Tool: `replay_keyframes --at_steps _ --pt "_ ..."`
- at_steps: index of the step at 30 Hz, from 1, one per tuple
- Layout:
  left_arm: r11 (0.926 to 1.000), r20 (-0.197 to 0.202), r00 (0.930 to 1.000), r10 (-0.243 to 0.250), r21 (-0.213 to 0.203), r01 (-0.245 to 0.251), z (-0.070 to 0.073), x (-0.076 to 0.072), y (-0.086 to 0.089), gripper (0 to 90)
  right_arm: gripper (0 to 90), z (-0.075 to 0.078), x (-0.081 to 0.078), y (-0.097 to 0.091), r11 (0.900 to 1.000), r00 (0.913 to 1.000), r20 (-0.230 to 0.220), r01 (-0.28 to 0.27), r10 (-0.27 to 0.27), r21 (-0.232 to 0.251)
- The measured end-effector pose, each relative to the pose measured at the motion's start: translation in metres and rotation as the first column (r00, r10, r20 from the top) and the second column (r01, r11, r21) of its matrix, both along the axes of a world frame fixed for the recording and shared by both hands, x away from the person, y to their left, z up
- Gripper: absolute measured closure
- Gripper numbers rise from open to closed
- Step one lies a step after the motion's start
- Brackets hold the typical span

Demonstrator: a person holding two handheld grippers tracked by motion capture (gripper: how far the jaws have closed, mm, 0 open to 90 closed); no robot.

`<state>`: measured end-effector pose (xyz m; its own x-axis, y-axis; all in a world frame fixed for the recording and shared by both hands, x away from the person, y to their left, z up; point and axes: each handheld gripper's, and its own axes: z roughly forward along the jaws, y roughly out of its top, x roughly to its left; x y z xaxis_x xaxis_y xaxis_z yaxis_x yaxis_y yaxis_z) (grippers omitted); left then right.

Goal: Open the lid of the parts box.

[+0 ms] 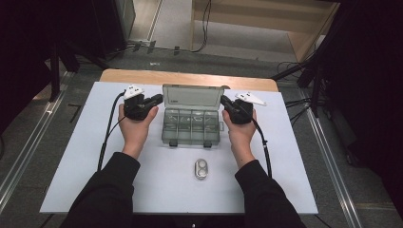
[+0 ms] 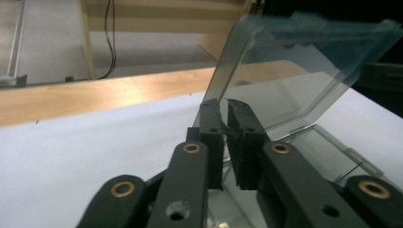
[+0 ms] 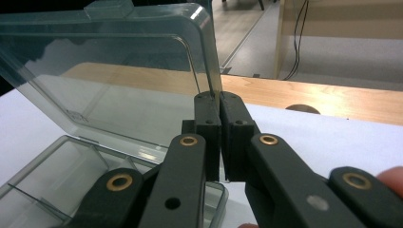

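Note:
A clear plastic compartment box [image 1: 191, 128] stands at the middle of the white tabletop, its lid [image 1: 192, 96] raised upright at the far side. My left gripper [image 1: 159, 99] meets the lid's left edge and my right gripper [image 1: 224, 101] meets its right edge. In the left gripper view the jaws [image 2: 224, 107] are pinched on the lid [image 2: 294, 66] at its edge. In the right gripper view the jaws [image 3: 219, 97] clamp the edge of the lid [image 3: 119, 71], with the open compartments [image 3: 57, 175] below.
A small silver oval case [image 1: 201, 169] lies on the white tabletop [image 1: 71, 166] nearer the person than the box. A wooden strip [image 1: 190, 77] runs along the far edge. Cables trail from both grippers along the forearms.

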<state>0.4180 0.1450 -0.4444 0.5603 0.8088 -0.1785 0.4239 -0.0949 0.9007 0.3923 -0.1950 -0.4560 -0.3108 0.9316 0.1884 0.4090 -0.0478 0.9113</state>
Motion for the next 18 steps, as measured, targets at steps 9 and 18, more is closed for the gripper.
replay_keyframes --at_steps 9,18 --pt "0.9998 -0.06 0.9981 0.016 -0.013 -0.017 -0.022 0.015 -0.003 77.5 85.7 0.002 0.001 -0.002 0.9999 0.9996 -0.026 -0.01 0.01 0.011" --pt "0.9997 -0.047 0.9987 0.021 -0.011 -0.022 -0.033 0.023 -0.006 77.4 86.0 0.003 0.009 -0.004 0.9997 0.9991 -0.035 -0.022 0.023 0.011"
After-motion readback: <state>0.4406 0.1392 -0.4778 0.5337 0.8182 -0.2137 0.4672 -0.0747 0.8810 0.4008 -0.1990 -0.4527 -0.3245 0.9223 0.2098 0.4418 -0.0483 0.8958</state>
